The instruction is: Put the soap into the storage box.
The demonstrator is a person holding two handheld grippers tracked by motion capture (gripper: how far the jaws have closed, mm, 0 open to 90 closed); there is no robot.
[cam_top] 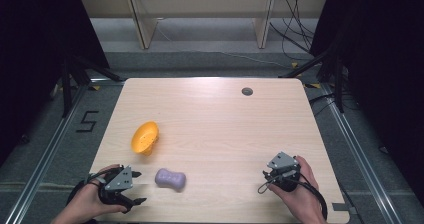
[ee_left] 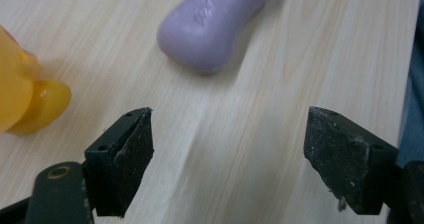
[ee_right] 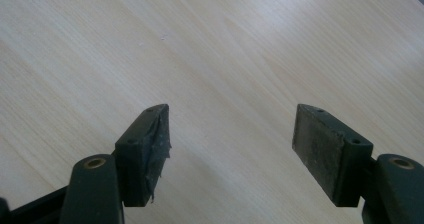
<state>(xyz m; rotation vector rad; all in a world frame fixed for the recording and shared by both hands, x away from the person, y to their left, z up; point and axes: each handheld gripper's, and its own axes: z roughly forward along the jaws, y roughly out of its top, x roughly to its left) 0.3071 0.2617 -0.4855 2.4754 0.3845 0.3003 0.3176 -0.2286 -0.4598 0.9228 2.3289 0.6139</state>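
A lilac, bone-shaped bar [cam_top: 170, 178] lies near the table's front edge, left of centre. An orange colander-like bowl [cam_top: 145, 137] rests tilted on its side behind and to the left of it. My left gripper [cam_top: 139, 187] sits just left of the bar, pointing at it, jaws wide open and apart from it. In the left gripper view the bar [ee_left: 215, 24] lies ahead of the open gripper [ee_left: 227, 149], and the orange bowl [ee_left: 25, 99] is at the left edge. My right gripper [cam_top: 267, 176] rests at the front right, open over bare wood [ee_right: 230, 144].
The light wooden table [cam_top: 225, 124] has a round grey cable cap [cam_top: 247, 91] near its far edge. Black frame legs and cables stand on the floor beyond the table's back corners. Both hands rest close to the front edge.
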